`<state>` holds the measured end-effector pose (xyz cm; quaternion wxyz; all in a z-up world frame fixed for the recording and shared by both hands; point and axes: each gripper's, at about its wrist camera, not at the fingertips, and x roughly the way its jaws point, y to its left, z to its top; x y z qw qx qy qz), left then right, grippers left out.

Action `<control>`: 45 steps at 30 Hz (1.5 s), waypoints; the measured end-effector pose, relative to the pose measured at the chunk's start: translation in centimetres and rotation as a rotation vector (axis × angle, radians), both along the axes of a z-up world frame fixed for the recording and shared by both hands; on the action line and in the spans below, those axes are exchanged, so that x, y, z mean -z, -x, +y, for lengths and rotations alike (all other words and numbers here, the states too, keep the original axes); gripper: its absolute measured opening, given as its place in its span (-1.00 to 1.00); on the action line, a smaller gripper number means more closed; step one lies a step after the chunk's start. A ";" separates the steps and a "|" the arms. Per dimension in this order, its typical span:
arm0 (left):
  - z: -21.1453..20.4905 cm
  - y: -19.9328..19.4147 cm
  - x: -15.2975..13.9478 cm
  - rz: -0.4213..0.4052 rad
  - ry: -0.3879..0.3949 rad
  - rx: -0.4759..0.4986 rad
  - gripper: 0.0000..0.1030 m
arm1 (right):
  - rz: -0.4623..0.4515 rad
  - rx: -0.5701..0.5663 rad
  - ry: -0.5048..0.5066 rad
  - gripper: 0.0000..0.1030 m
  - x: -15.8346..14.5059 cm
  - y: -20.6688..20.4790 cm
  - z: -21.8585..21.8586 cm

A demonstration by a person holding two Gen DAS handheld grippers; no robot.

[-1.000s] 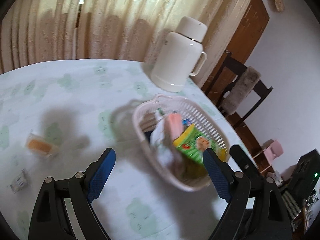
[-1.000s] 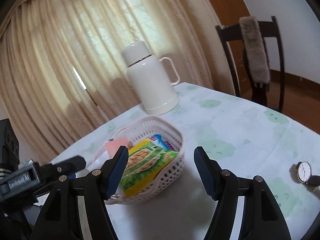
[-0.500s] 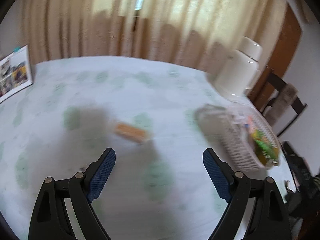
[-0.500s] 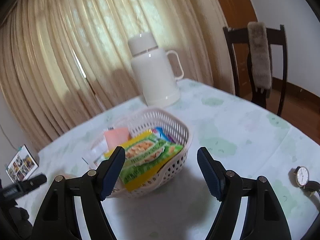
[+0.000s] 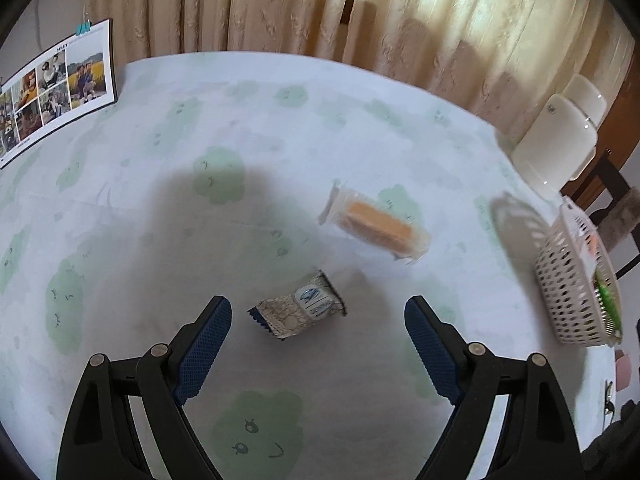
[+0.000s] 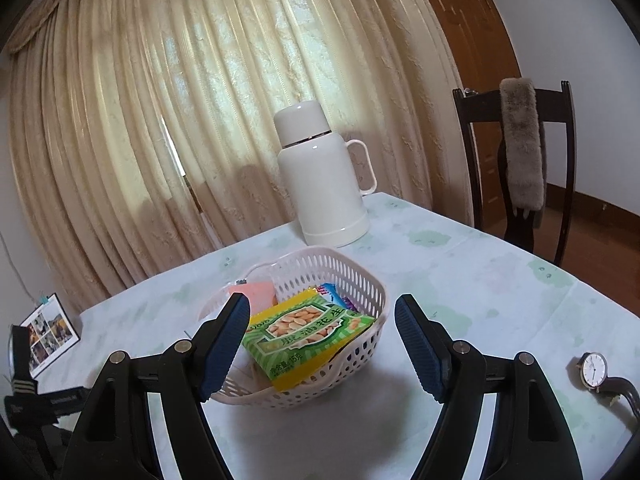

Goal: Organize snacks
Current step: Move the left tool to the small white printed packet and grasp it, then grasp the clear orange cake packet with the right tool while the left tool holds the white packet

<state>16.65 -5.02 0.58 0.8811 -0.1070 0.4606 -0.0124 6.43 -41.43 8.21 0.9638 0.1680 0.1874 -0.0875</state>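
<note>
Progress check: snacks partly gathered, two packets left out.

Nearest, left wrist view: left tongs [image 5: 318,322] spread wide with nothing clamped, pointing steeply down at the tabletop [image 5: 120,240]. The jaws have just been closing slightly, with nothing pressed between them. A small silver-and-blue wrapped snack [image 5: 298,312] lies flat on the cloth between the two pads, not touched by either. Judged: this is the next item to pick.

Just beyond it, toward the far edge and a little right: an orange wafer in clear wrap [image 5: 376,226], lying flat, apart from the small packet. Also loose.

Right edge of the tabletop in this view: white perforated basket [image 5: 568,292], well apart from both loose packets, with snacks showing above its rim.

Right wrist view: right tongs [image 6: 322,330] released, empty; the jaws have just been opening a little. They hover near the basket [image 6: 360,280]. Inside it: a green-and-yellow peanut packet [image 6: 308,330] on top, a pink packet [image 6: 256,294] behind, and blue wrappers at the back; the count below is hidden.

Farther back, near the far edge: white thermos [image 6: 320,184]. At the right edge lies a wristwatch [image 6: 596,370]; at the left far corner stands a photo calendar [image 5: 56,88]. None are snacks.

Done: several packets in the basket. Left: the silver packet and the wafer, so far as visible.
</note>
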 end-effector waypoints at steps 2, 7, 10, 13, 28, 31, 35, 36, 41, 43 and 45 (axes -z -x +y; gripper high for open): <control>-0.2 -0.1 0.3 0.008 -0.019 0.001 0.47 | 0.005 -0.004 0.001 0.47 0.0 0.0 0.1; -0.4 -0.5 1.0 0.009 -0.083 -0.009 0.15 | -0.001 -0.015 0.011 0.47 0.0 0.0 0.4; -0.3 -0.4 1.1 0.004 -0.118 -0.022 -0.18 | -0.003 -0.021 0.013 0.47 0.0 0.0 0.5; -0.1 -0.2 1.0 0.005 -0.102 -0.026 -0.27 | -0.010 -0.019 0.018 0.47 0.0 0.1 0.7; 1.4 2.3 -3.3 -0.112 -0.051 -0.074 -0.28 | -0.115 -0.030 0.224 0.47 -0.7 1.6 4.5; 1.8 2.8 -3.9 -0.131 -0.041 -0.085 -0.28 | -0.106 -0.086 0.305 0.47 -0.6 1.3 6.7; 2.4 3.1 -4.4 -0.138 -0.027 -0.102 -0.28 | -0.101 -0.238 0.391 0.52 -0.9 1.1 10.8; 2.5 3.1 -4.5 -0.137 -0.020 -0.104 -0.28 | -0.080 -0.311 0.389 0.55 -1.0 0.6 11.9; 3.0 3.5 -4.9 -0.141 0.006 -0.113 -0.28 | 0.113 -0.651 0.284 0.56 0.5 -4.7 16.2; 3.3 3.5 -5.0 -0.142 0.017 -0.116 -0.28 | 0.196 -0.713 0.267 0.55 2.0 -7.4 17.7; 3.4 3.5 -5.0 -0.138 0.025 -0.120 -0.28 | 0.274 -0.738 0.251 0.55 3.5 -9.7 18.8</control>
